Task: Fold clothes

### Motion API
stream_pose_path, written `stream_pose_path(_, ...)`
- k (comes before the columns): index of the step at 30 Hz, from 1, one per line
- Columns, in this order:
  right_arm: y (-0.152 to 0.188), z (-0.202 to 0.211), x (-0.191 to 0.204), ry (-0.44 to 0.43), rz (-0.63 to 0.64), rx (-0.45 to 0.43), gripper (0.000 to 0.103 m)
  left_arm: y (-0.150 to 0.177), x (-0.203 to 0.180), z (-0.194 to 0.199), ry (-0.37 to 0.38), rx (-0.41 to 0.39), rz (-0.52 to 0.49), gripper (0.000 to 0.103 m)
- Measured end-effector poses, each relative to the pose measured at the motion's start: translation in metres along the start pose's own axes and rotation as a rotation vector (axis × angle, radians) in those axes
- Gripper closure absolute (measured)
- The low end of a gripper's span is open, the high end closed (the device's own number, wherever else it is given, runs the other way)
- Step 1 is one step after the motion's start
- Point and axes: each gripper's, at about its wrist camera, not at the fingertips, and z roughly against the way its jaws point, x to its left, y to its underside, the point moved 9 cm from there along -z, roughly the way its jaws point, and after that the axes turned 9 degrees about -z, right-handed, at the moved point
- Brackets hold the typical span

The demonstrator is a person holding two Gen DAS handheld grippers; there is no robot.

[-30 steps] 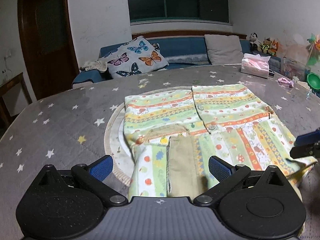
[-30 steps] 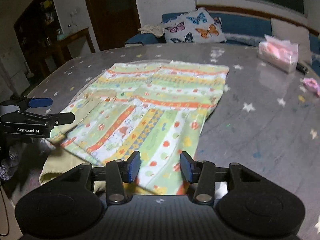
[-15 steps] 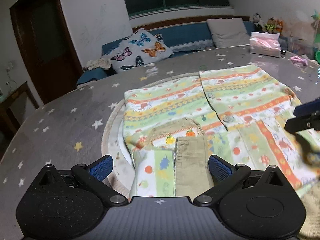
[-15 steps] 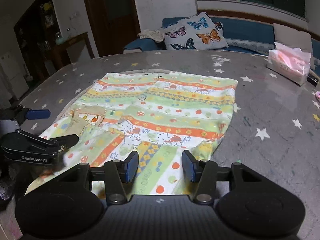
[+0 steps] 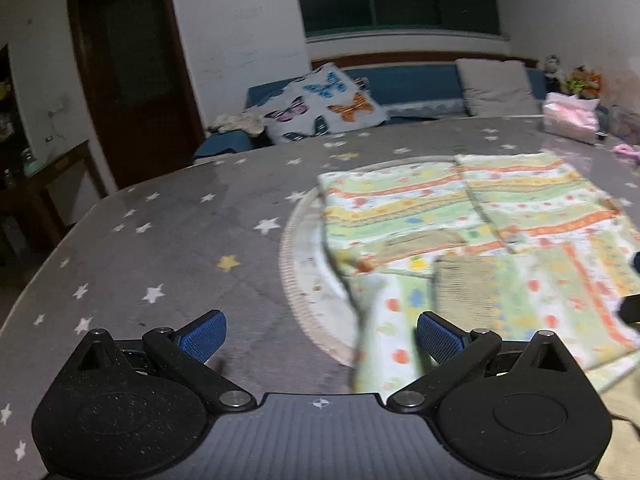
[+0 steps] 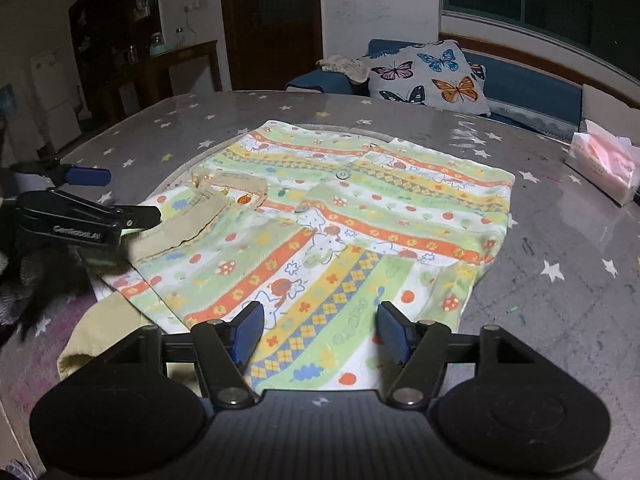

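Striped garment (image 6: 340, 216) flat beneath the spread right tool (image 6: 320, 334)

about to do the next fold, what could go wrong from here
The right gripper, whose fingers have just been opening, is open over the shirt hem: closing there could pinch only the top layer. The left gripper is open mostly over bare table, so it may miss the sleeve. An uneven lift could undo the folded sleeves.

The left gripper (image 5: 320, 332) stands wide open above the star-patterned table (image 5: 168, 240). The striped garment (image 5: 472, 240) lies ahead and toward the right jaw, its near sleeve reaching just inside that jaw, blurred.
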Motion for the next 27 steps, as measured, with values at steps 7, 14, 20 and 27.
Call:
stream_pose_path(7,0.0,-0.002,-0.002,-0.002,-0.005,0.007,0.036,0.0,0.015,-0.004,-0.027,0.01,0.039,0.0)
stream_pose_path(14,-0.003,-0.006,0.0,-0.006,-0.01,0.0,0.034,-0.014,0.016,-0.022,-0.042,0.011,0.006,0.0)
stream_pose_path(20,-0.003,-0.002,0.0,-0.007,-0.008,-0.003,0.034,-0.007,0.027,-0.03,-0.083,0.015,-0.019,0.0)
stream_pose_path(27,0.003,0.0,0.013,-0.009,0.041,-0.004,0.033,0.0,0.026,-0.001,-0.057,-0.017,-0.048,0.0)
